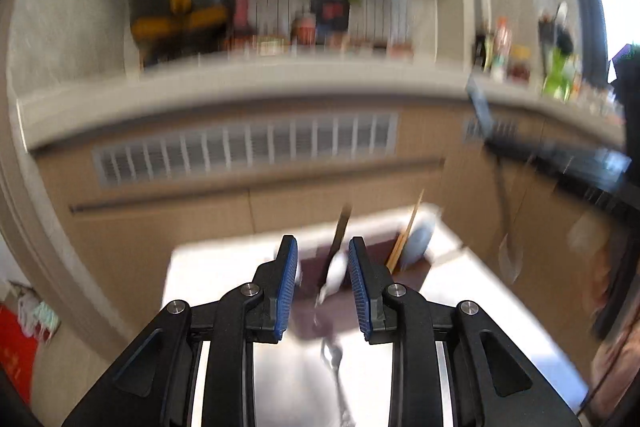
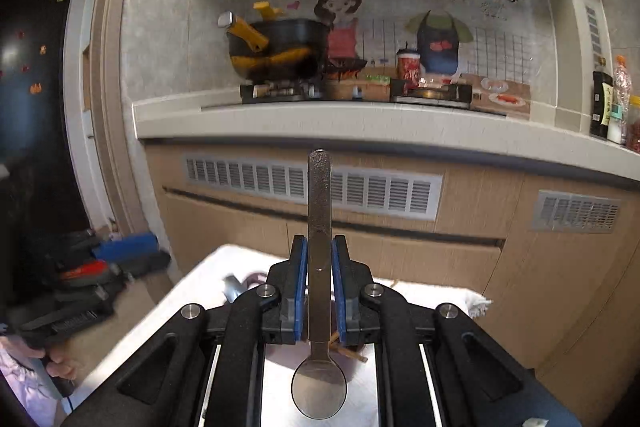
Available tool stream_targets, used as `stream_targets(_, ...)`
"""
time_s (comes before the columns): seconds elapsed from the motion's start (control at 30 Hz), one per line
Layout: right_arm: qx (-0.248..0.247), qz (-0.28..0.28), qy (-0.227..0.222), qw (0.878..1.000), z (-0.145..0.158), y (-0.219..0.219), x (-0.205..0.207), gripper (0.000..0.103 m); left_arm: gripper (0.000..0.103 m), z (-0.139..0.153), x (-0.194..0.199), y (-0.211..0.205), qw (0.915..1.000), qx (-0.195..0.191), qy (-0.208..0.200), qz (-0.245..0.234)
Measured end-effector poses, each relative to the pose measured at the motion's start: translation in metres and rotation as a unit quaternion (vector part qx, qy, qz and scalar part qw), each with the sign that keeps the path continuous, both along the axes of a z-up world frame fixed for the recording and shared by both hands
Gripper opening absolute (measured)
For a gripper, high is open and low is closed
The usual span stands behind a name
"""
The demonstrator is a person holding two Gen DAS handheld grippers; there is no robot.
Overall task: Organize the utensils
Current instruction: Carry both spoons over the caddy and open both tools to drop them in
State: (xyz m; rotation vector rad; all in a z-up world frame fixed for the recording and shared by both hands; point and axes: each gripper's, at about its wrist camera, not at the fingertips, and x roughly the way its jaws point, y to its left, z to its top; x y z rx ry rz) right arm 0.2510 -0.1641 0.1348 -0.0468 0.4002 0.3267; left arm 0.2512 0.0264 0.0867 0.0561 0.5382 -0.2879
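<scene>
Dark handwritten Chinese characters run in two short lines across the upper right of the cartoon mural [image 2: 420, 39] on the backsplash, above the aproned figure; the strokes blur and no character reads with certainty. Labels on the bottles [image 2: 602, 105] at right carry print too small to read.

The right hand-held gripper [image 2: 320, 283] has its blue-padded jaws closed on the flat handle of a metal spoon [image 2: 319, 347]. The handle stands upright between the pads and rises past their tips, while the bowl hangs below, facing the camera. Beneath lies a white-covered surface [image 2: 200, 291]. Beyond are wooden cabinet fronts with a vent grille [image 2: 384, 191] and a grey kitchen counter carrying a black pot [image 2: 280, 47] on a stove.
</scene>
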Motion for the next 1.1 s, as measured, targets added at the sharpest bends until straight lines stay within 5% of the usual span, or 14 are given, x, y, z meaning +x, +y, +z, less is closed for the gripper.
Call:
stream_targets(0.17,0.001,-0.001,0.037,0.999,-0.024,0.0,0.006,0.011,0.03,-0.086,0.029,0.001,0.9871,-0.027,0.158,-0.002)
stream_targets(0.33,-0.001,0.006,0.059,0.998,-0.045,0.001,0.003,0.011,0.03,-0.144,0.046,-0.023,0.9717,-0.031,0.234,0.013)
stream_targets(0.77,-0.007,0.0,0.079,0.997,-0.066,-0.005,-0.006,0.011,0.039,-0.171,0.074,-0.066,0.971,0.027,0.227,0.07)
stream_targets(0.87,-0.002,-0.001,0.08,0.997,-0.066,-0.007,-0.007,0.011,0.029,-0.172,0.07,-0.065,0.9738,0.029,0.215,0.069)
stream_targets(1.1,0.003,-0.005,0.09,0.996,-0.069,-0.012,-0.011,0.011,0.029,-0.147,0.02,-0.042,0.9885,-0.038,0.144,0.025)
